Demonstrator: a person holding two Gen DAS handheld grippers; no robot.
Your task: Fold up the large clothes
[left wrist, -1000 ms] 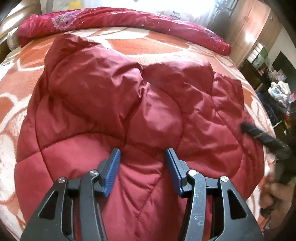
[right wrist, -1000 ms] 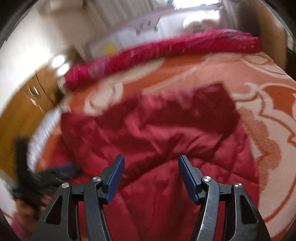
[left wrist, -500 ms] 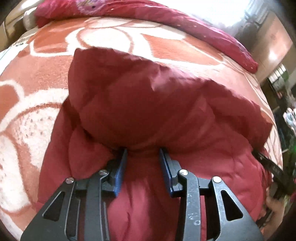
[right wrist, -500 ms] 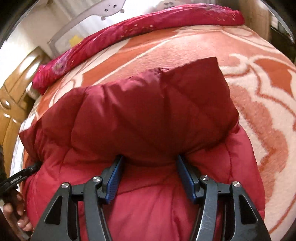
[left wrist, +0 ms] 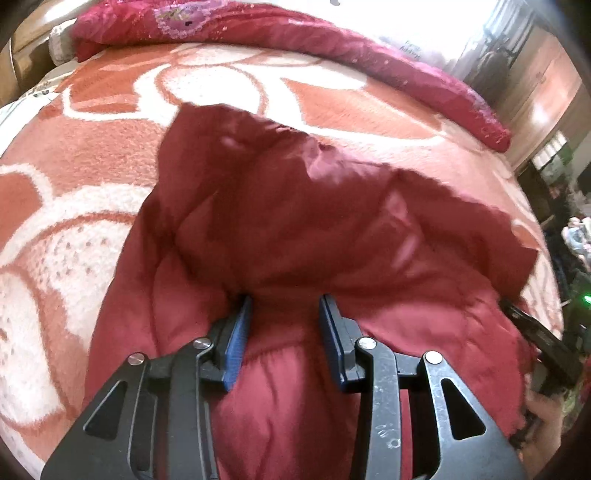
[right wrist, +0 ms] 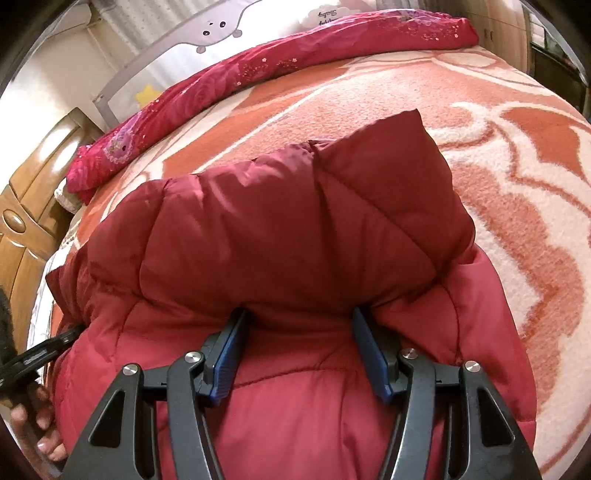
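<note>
A dark red quilted jacket [left wrist: 314, 229] lies bunched on the bed, with an upper layer folded over the lower part; it also fills the right wrist view [right wrist: 295, 229]. My left gripper [left wrist: 284, 306] is open, its blue pads pressed against the edge of the folded layer, with fabric between the jaws. My right gripper [right wrist: 297, 317] is open, jaws wide, with its tips tucked under the fold's edge. The right gripper's black frame [left wrist: 535, 332] shows at the left view's right edge. The left gripper [right wrist: 37, 354] shows at the right view's left edge.
The jacket rests on an orange and white patterned blanket [left wrist: 92, 155] [right wrist: 517, 166]. A rolled magenta flowered quilt [left wrist: 295, 33] [right wrist: 258, 70] lies along the far side. A wooden headboard [right wrist: 26, 206] and wardrobe [left wrist: 535, 99] flank the bed.
Both grippers have moved forward and down into the jacket, so the fold now bulges over the fingertips. The left jaws have narrowed from one second ago.
</note>
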